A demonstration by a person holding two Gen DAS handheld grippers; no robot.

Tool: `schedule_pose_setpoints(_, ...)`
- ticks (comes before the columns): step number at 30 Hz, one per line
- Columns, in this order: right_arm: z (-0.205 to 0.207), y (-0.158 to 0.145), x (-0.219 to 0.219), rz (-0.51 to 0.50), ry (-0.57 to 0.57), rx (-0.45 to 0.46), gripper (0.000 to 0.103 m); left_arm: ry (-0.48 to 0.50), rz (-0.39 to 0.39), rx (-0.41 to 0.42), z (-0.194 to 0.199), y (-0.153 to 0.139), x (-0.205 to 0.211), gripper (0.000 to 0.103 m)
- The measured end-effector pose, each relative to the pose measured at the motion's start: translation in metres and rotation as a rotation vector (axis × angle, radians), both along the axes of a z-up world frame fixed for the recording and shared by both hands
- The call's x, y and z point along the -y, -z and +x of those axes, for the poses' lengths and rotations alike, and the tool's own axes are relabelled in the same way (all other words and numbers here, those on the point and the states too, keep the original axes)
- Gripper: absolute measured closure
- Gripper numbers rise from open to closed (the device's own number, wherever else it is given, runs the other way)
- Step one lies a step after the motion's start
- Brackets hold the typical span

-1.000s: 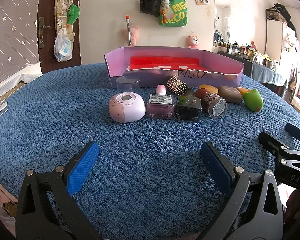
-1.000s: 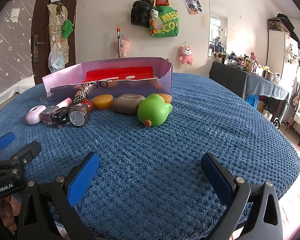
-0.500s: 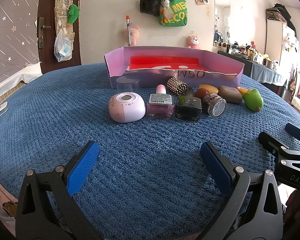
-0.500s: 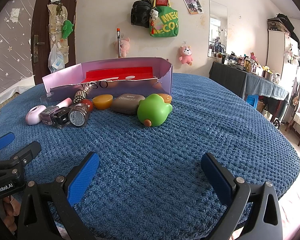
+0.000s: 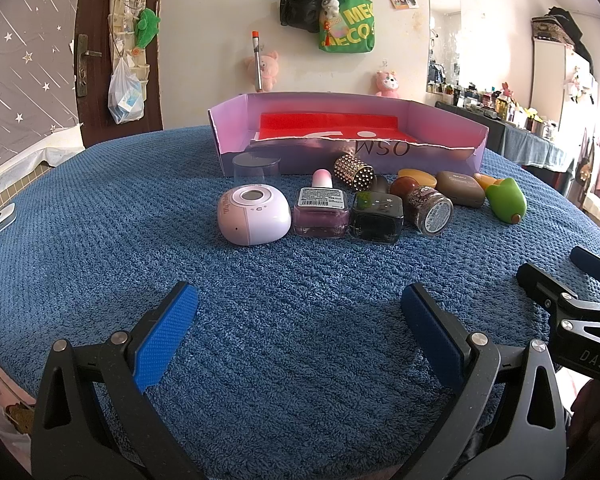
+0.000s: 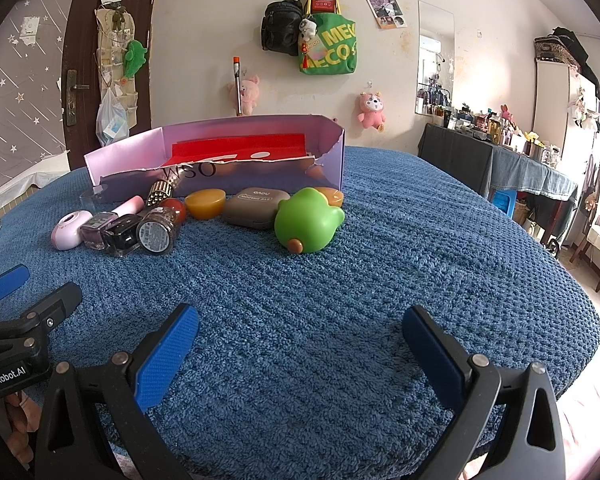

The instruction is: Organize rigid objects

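Observation:
A row of small objects lies on the blue cloth in front of a purple box (image 5: 444,128) with a red inside (image 6: 236,148). From the left: a pink round device (image 5: 254,214), a pink bottle (image 5: 320,214), a black bottle (image 5: 376,216), a glitter jar (image 5: 430,210), a brown case (image 5: 460,194) and a green toy (image 5: 506,200). The green toy (image 6: 308,220) is the nearest in the right wrist view. My left gripper (image 5: 298,332) is open and empty, well short of the row. My right gripper (image 6: 300,344) is open and empty too.
A clear cup (image 5: 256,170), a studded cylinder (image 5: 354,172), a red ball (image 6: 174,206) and yellow pieces (image 6: 206,202) lie just before the box. The round table's edge (image 6: 580,304) drops off at the right, with a dark table of bottles (image 6: 496,148) beyond.

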State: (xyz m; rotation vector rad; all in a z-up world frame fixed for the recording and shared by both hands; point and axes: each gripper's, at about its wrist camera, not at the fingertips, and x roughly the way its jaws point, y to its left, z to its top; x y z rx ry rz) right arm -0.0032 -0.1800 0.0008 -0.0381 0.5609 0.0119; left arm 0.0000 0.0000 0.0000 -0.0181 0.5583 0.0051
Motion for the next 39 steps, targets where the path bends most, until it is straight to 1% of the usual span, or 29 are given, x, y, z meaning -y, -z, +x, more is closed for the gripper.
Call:
schedule_pose_setpoints(20, -0.001, -0.002, 0.0, 0.0, 0.0, 0.001, 0.0, 0.001, 0.001, -0.001, 0.0, 0.0, 0.0, 0.0)
schedule_pose_setpoints(26, 0.001, 0.0, 0.001, 0.002, -0.01, -0.008, 0.0, 0.016, 0.002, -0.023, 0.005, -0.001, -0.001, 0.0)
schedule_pose_setpoints(28, 0.004, 0.001, 0.002, 0.005, -0.018, -0.019, 0.0, 0.029, -0.002, -0.038, 0.012, -0.005, -0.003, 0.0)
schedule_pose_setpoints(29, 0.002, -0.003, 0.004, 0.005, -0.019, -0.02, 0.0, 0.034, -0.006, -0.043, 0.014, -0.005, -0.003, 0.0)
schedule_pose_setpoints(32, 0.005, -0.005, 0.002, 0.006, -0.033, -0.033, 0.0, 0.03, -0.013, -0.04, 0.012, -0.014, -0.009, 0.0)
schedule_pose_setpoints(34, 0.009, -0.009, 0.003, 0.008, -0.04, -0.039, 0.0, 0.032, -0.02, -0.05, 0.017, -0.021, -0.014, 0.0)
schedule_pose_setpoints(39, 0.02, -0.027, 0.007, 0.01, -0.035, -0.03, 0.0, 0.021, -0.043, -0.098, 0.036, -0.031, -0.03, 0.0)
